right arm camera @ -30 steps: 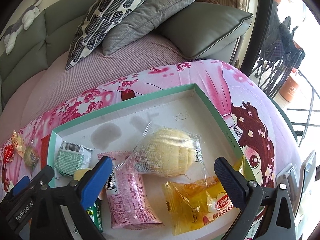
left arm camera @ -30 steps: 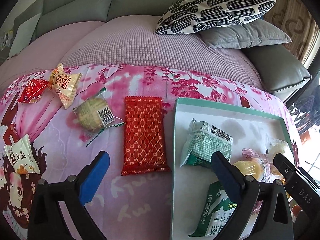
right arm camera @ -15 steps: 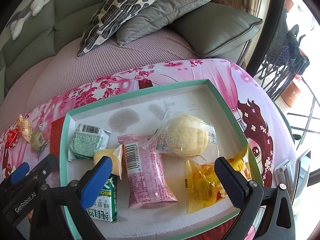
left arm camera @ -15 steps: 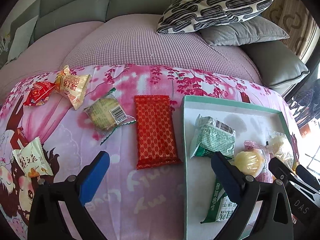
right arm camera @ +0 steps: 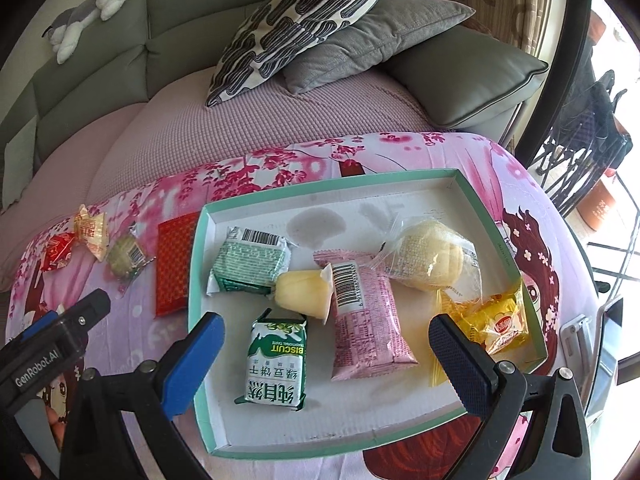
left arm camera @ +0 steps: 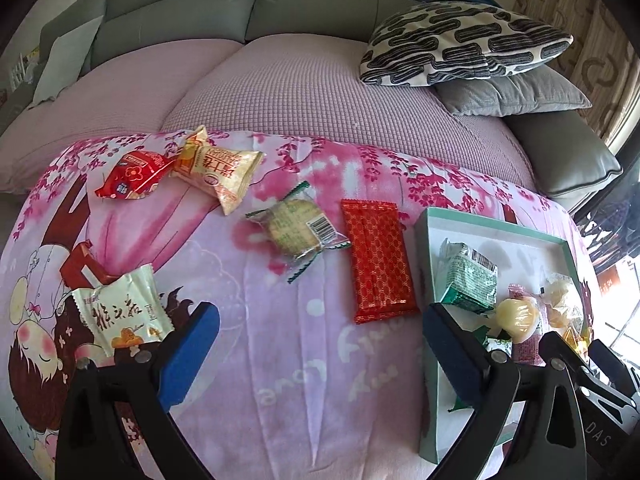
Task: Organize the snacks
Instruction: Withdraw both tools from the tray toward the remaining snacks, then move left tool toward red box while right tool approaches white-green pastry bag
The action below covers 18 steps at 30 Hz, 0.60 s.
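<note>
A green-rimmed white tray (right arm camera: 400,176) (left arm camera: 496,226) lies on a pink cartoon blanket. It holds a green biscuit pack (right arm camera: 276,368), a green-white packet (right arm camera: 250,266), a yellow jelly cup (right arm camera: 304,292), a pink packet (right arm camera: 368,320), a bagged bun (right arm camera: 428,258) and a yellow packet (right arm camera: 496,324). Left of the tray lie a red wafer pack (left arm camera: 378,260), a round cookie pack (left arm camera: 298,228), a yellow pastry pack (left arm camera: 218,172), a red candy pack (left arm camera: 132,176) and a white snack pack (left arm camera: 120,312). My left gripper (left arm camera: 316,356) is open and empty above the blanket. My right gripper (right arm camera: 324,364) is open and empty over the tray.
A sofa seat with a pink cover (left arm camera: 300,88) lies behind the blanket. A patterned pillow (left arm camera: 464,48) and grey cushions (left arm camera: 512,94) sit at the back right. A plush toy (right arm camera: 88,8) lies on the sofa back. A metal railing (right arm camera: 580,148) stands at the right.
Both grippers have pulled back from the scene. The left view has swung left, so more loose snacks on the blanket show. The right view now takes in the whole tray.
</note>
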Each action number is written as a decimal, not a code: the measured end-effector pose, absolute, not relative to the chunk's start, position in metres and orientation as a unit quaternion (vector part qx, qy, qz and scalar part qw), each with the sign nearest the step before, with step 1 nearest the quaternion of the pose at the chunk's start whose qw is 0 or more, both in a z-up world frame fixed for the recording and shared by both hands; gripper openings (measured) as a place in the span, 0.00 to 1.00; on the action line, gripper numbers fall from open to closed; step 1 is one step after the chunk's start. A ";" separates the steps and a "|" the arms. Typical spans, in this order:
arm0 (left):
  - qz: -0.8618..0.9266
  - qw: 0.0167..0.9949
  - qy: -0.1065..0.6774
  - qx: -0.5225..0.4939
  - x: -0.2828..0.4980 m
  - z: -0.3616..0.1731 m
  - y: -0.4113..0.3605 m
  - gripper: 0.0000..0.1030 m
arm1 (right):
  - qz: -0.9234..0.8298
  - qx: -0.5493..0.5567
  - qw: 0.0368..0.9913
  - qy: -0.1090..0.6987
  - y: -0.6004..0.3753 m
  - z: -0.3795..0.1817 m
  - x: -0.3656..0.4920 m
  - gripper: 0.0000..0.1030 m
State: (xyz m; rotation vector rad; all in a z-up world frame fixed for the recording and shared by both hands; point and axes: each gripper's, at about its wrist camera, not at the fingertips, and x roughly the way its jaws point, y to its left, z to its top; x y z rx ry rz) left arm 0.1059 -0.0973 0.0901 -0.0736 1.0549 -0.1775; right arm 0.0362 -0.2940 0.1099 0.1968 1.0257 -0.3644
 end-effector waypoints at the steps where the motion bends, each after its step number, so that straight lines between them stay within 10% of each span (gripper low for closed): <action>1: -0.079 0.860 0.502 -0.040 0.106 0.091 -0.089 0.98 | -0.170 0.093 0.851 0.488 -0.291 0.109 0.035 1.00; 18: 0.026 0.864 0.489 -0.118 0.087 0.085 0.046 0.98 | -0.090 0.102 0.857 0.497 -0.228 0.087 0.020 1.00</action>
